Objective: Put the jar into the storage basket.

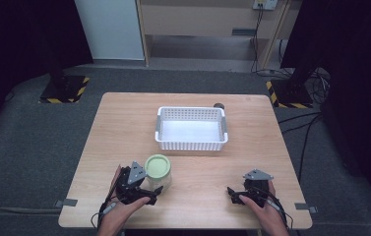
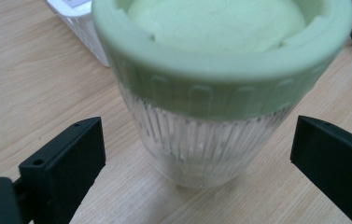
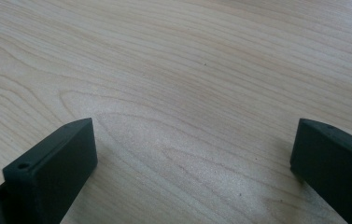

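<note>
- Left hand-held gripper (image 1: 146, 192), lower left of the high view: jaws spread wide, one on each side of the jar (image 1: 158, 172), neither touching it in the left gripper view. Not yet gripped.
- Jar: clear ribbed body, pale green lid (image 2: 220, 56) on; upright on the surface (image 1: 124, 128), lower left of centre, well apart from the basket.
- White basket (image 1: 192, 145), centre of the frame: nothing inside it.
- Right hand-held gripper (image 1: 236, 193), lower right: jaws apart, bare wood between them, holding nothing.
- Progress, judged: early. Approach to the jar is done; closing, lifting, and probably moving it to the basket remain.
</note>
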`<control>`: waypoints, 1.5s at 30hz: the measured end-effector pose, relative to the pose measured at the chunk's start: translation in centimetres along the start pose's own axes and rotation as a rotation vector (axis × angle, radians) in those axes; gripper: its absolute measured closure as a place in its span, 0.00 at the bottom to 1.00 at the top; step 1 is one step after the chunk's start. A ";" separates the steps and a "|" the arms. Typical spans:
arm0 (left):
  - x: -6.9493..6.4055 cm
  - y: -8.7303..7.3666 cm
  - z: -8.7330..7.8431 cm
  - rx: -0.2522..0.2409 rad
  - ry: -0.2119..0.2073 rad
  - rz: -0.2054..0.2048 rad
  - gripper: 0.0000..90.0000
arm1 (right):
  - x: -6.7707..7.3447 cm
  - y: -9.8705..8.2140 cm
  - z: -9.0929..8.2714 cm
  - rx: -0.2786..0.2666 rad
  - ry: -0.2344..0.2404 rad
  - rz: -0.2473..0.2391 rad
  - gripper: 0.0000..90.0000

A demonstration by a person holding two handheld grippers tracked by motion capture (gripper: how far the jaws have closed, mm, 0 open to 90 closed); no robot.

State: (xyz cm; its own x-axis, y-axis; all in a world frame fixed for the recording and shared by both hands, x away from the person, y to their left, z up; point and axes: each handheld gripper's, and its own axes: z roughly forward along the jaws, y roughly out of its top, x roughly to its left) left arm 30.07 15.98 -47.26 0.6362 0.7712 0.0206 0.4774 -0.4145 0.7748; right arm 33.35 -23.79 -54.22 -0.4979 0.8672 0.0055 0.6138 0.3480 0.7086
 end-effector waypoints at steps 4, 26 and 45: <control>-0.1 0.3 0.1 -0.002 -0.004 0.002 0.02 | 0.0 0.0 0.0 0.000 0.000 0.000 0.00; -0.3 1.9 1.2 -0.023 0.001 -0.018 0.03 | 0.0 0.0 0.0 0.000 0.000 0.000 0.00; 0.0 2.3 2.1 -0.021 -0.005 -0.035 0.06 | 0.0 0.0 0.0 0.000 0.000 0.000 0.00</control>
State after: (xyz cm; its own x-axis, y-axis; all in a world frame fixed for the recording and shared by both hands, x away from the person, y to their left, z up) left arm 32.42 13.99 -46.82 0.6225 0.7826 -0.0094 0.4867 -0.3776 0.7878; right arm 33.35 -23.79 -54.22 -0.4982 0.8671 0.0055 0.6137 0.3481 0.7086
